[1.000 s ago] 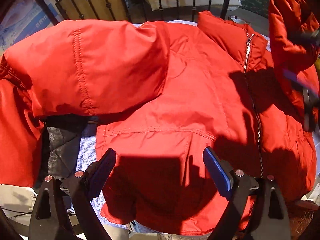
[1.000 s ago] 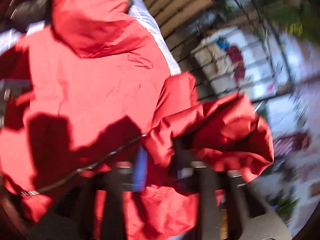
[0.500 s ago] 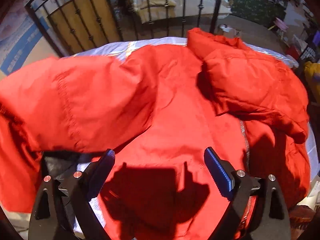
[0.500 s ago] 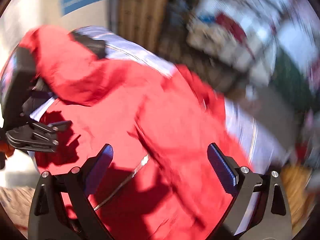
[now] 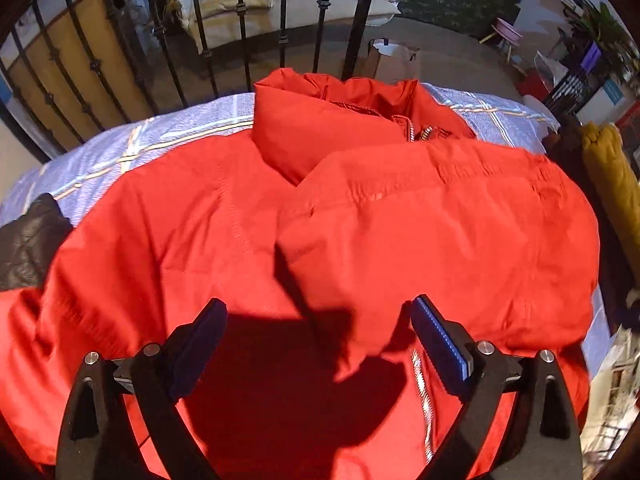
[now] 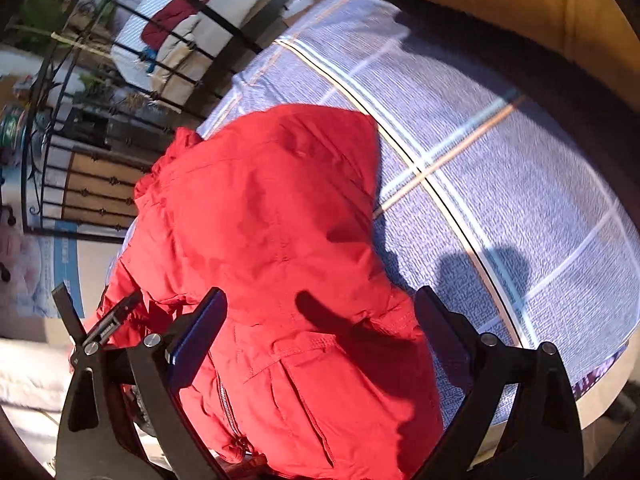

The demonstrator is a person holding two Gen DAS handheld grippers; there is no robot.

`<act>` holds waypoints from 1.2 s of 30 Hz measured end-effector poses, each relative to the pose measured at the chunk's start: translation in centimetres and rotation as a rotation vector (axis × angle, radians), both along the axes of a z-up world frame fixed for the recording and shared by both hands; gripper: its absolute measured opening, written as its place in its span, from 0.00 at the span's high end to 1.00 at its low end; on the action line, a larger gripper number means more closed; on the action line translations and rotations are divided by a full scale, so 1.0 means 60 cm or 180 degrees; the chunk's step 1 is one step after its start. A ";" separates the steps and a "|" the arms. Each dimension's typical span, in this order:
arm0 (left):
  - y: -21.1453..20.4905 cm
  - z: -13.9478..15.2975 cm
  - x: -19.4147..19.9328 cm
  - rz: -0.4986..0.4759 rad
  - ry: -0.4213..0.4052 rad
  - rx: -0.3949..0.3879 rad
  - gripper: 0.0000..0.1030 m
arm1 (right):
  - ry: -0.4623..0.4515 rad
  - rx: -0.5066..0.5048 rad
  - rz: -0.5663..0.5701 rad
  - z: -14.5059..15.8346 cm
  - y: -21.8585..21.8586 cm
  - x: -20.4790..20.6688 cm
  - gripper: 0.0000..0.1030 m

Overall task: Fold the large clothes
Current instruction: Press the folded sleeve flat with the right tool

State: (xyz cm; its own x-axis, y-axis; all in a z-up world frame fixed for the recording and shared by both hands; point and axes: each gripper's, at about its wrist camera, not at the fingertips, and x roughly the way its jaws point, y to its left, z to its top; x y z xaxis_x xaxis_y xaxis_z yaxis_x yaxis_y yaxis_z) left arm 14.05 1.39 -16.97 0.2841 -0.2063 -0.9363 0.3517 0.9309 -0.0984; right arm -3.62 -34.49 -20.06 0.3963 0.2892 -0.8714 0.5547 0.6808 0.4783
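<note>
A big red jacket [image 5: 200, 240] lies front-up on a bed with a pale blue checked sheet [image 5: 120, 148]. One sleeve [image 5: 440, 224] is folded across its chest, under the collar [image 5: 332, 120]. The zipper [image 5: 420, 392] shows lower down. My left gripper [image 5: 318, 304] hovers open over the jacket's lower front with nothing between its fingers. In the right wrist view the jacket [image 6: 272, 240] fills the left half and the sheet [image 6: 500, 180] the right. My right gripper [image 6: 320, 294] is wide open above the jacket's edge, holding nothing.
A black garment [image 5: 28, 240] lies at the bed's left edge. A mustard garment [image 5: 612, 184] sits on the right, also in the right wrist view [image 6: 500, 0]. A black iron railing [image 5: 240, 20] stands behind the bed, with a paper bag [image 5: 388, 60] beyond it.
The right gripper let go of the red sleeve, which now lies across the jacket's chest. It rolled and swung off to the jacket's side. The left gripper shifted across the jacket, still open.
</note>
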 end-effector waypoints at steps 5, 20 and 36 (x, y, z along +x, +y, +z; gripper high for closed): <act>-0.033 -0.037 0.008 0.0050 0.0193 0.0231 0.12 | -0.0243 0.0003 0.0040 0.012 0.015 0.012 0.09; -0.043 -0.095 -0.012 0.0143 0.0474 0.0777 0.05 | 0.0577 -0.0970 0.1543 -0.151 0.189 0.245 0.04; -0.034 -0.033 -0.092 0.0323 0.0129 0.0651 0.06 | 0.0685 -0.0955 0.1255 -0.154 0.187 0.259 0.04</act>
State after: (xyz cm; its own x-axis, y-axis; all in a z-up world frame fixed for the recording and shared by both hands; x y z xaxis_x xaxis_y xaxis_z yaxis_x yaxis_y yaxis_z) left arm 8.54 -0.64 -18.97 0.2551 0.0167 -0.9668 0.2548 0.9634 0.0839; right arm 11.92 -23.26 -29.32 0.1113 0.1057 -0.9881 0.2934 0.9465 0.1343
